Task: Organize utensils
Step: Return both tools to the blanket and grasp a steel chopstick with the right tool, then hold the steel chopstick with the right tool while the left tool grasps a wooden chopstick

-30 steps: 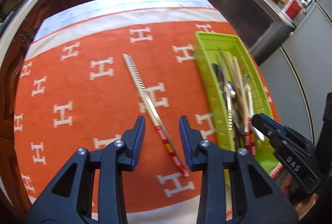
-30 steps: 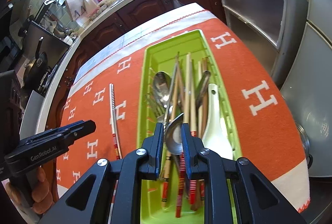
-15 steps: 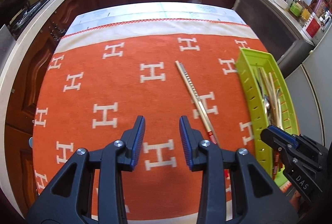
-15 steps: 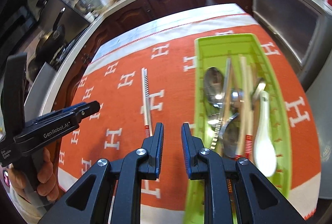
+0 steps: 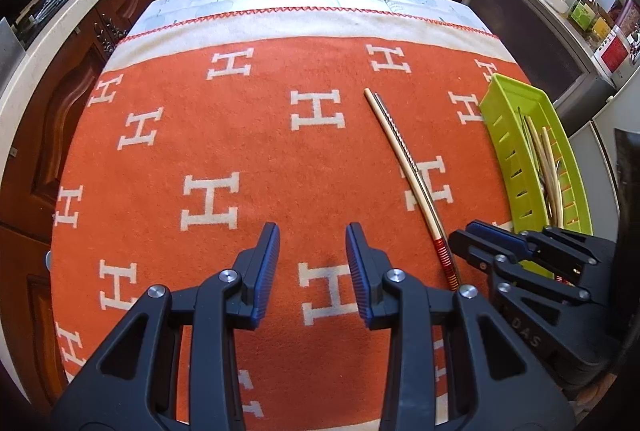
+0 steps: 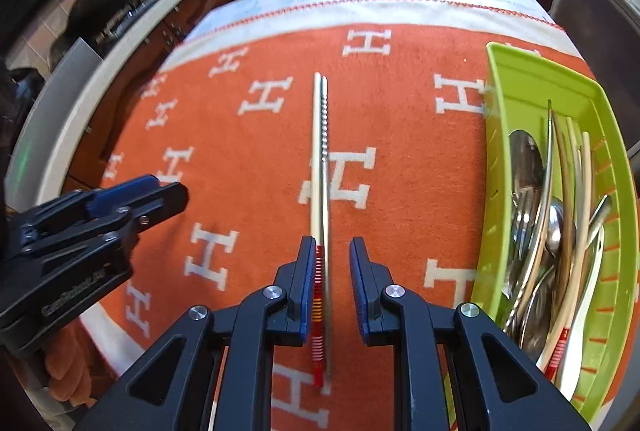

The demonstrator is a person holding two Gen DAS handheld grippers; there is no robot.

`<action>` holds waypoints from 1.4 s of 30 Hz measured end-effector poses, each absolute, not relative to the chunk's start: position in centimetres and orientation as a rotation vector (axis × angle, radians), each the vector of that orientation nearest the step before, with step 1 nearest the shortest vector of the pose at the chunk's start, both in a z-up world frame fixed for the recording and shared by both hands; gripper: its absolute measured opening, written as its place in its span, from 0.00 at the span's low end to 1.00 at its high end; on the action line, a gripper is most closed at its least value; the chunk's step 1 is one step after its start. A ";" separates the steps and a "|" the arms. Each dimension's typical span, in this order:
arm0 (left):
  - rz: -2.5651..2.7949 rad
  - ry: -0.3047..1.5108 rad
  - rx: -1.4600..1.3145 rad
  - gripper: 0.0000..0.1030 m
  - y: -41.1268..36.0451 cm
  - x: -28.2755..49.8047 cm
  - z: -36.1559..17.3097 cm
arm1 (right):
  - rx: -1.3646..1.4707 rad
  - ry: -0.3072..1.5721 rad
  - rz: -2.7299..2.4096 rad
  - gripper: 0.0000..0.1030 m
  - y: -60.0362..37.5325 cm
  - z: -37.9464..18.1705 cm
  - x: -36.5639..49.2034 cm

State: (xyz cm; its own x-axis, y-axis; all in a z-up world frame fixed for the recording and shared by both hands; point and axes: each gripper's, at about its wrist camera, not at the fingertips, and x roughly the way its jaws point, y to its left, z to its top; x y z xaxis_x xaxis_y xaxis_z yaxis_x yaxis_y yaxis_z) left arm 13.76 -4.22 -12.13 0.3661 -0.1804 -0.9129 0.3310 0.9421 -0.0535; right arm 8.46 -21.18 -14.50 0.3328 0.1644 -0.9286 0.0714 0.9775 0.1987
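On the orange H-patterned blanket [image 6: 248, 159], a pair of chopsticks [image 6: 322, 167], one pale with a red-banded handle and one ridged metal, lies side by side, well apart from the green utensil tray [image 6: 520, 99] that already holds spoons and more chopsticks. The right gripper [image 6: 330, 271] hovers with its jaws spread over the red-banded handle ends, the sticks running between the fingers but nearer the left one. The left gripper [image 5: 312, 263], also spread and holding nothing, hangs over bare blanket beside them. Closing off-centre like this could catch only one stick, or push the two apart so the smooth metal one rolls free. A grip so close to the handle end could also let the long tips droop and snag the tray wall.
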 end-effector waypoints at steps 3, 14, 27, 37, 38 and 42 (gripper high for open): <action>-0.336 1.158 0.147 0.30 -4.3 13.9 -12.5 | 0.222 1.268 0.060 0.16 -21.3 -15.7 9.1; -0.344 1.176 0.154 0.30 -4.8 14.2 -13.4 | 0.185 1.256 0.064 0.17 -20.6 -16.5 10.7; -0.338 1.191 0.147 0.30 -5.1 15.0 -14.0 | 0.001 1.219 0.045 0.17 -18.6 -16.6 11.9; -0.371 1.209 0.122 0.30 -6.8 15.1 -14.4 | 0.239 1.196 0.026 0.05 -21.9 -16.1 10.8; -0.375 1.221 0.117 0.30 -7.2 15.2 -14.5 | 0.264 1.185 0.024 0.05 -22.3 -15.8 10.4; -0.392 1.267 0.109 0.30 -9.2 15.4 -15.5 | 0.364 1.125 0.008 0.05 -24.6 -14.1 8.2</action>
State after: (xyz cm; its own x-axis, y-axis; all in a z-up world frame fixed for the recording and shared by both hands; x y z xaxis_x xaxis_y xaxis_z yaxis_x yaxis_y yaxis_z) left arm 15.36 -9.25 -15.46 0.2431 -0.2271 -0.9430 0.3455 0.9287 -0.1346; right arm 8.23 -24.57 -14.05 0.4375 0.1887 -0.8792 0.1756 0.9410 0.2894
